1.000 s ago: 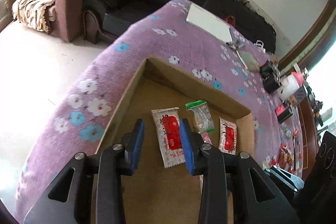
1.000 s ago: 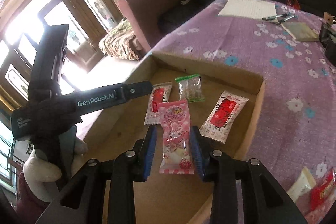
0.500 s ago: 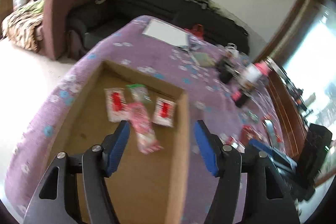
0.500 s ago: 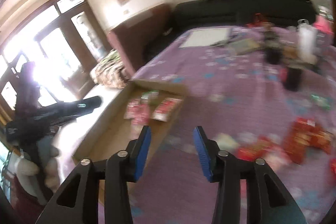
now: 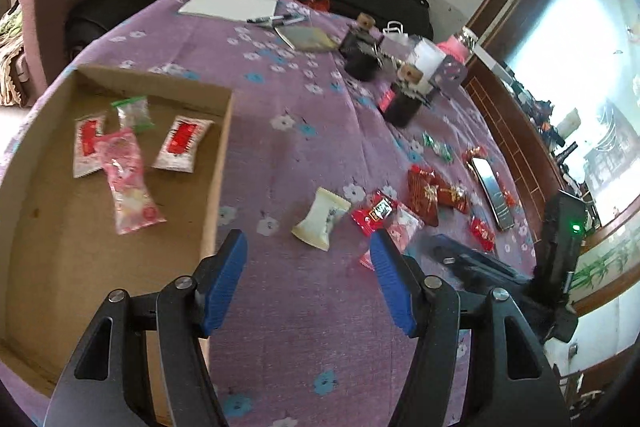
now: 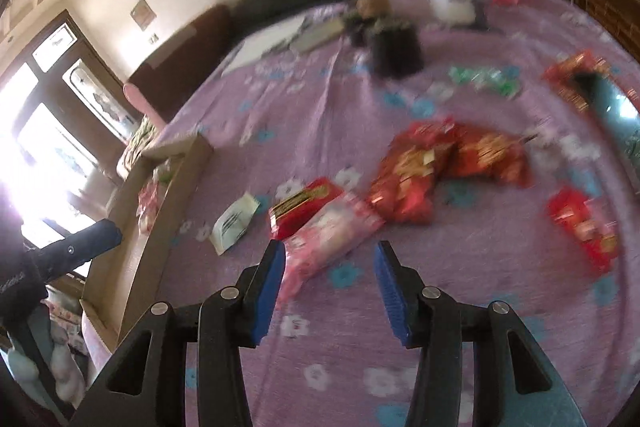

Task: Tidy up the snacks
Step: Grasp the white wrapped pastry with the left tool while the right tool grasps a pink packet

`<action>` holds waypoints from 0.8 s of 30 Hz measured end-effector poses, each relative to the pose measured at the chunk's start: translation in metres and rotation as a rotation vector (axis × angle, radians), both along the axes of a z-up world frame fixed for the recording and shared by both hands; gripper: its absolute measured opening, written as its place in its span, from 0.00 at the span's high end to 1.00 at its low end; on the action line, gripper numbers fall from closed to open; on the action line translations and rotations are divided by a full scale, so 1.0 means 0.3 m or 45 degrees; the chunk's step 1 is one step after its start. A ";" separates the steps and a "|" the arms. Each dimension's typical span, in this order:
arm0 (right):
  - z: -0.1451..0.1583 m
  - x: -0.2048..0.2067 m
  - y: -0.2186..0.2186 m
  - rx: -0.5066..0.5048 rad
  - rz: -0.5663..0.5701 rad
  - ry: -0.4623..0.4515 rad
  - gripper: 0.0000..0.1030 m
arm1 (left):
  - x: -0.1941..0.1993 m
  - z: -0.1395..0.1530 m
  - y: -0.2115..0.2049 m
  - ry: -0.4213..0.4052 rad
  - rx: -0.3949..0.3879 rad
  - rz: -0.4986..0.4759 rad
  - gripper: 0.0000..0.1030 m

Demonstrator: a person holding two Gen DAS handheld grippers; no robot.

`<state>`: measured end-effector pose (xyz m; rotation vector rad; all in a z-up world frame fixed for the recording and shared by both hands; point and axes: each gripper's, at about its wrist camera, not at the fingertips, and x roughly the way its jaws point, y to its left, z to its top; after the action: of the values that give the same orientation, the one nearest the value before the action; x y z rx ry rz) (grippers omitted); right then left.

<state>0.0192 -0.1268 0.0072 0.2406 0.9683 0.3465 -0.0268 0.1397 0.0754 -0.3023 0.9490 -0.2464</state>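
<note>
Left gripper, lower centre: ribbed blue pads spread wide, empty, above purple floral cloth. Right gripper: likewise parted, nothing held, glossy pink packet just ahead. Shallow cardboard tray, left of frame: four crinkled sachets inside. Cream pillow-shaped sachet and red foil packets, right of tray, loose.

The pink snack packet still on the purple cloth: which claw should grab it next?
Probably the right claw: it is open and the pink snack packet lies just ahead of its fingertips. The left claw, also open, points nearer the cream packet.
</note>
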 end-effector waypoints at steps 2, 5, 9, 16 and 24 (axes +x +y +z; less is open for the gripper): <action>-0.023 -0.001 0.041 -0.055 -0.008 0.015 0.52 | 0.005 -0.009 -0.006 0.008 0.007 0.000 0.39; -0.054 0.025 0.109 -0.139 -0.015 0.014 0.52 | 0.025 -0.022 -0.024 0.016 0.027 -0.007 0.39; -0.057 0.039 0.142 -0.245 -0.033 -0.024 0.65 | 0.067 -0.049 -0.065 0.042 0.078 -0.040 0.39; -0.048 -0.002 0.022 -0.246 -0.091 -0.023 0.74 | 0.139 -0.108 -0.185 0.047 0.251 -0.144 0.39; -0.056 0.003 -0.059 -0.113 -0.109 -0.043 0.75 | 0.189 -0.172 -0.258 0.007 0.450 -0.211 0.39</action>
<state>0.0200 -0.1445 -0.0096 0.1939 0.9347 0.2277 0.0298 0.0625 0.0238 0.1011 1.0048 -0.2244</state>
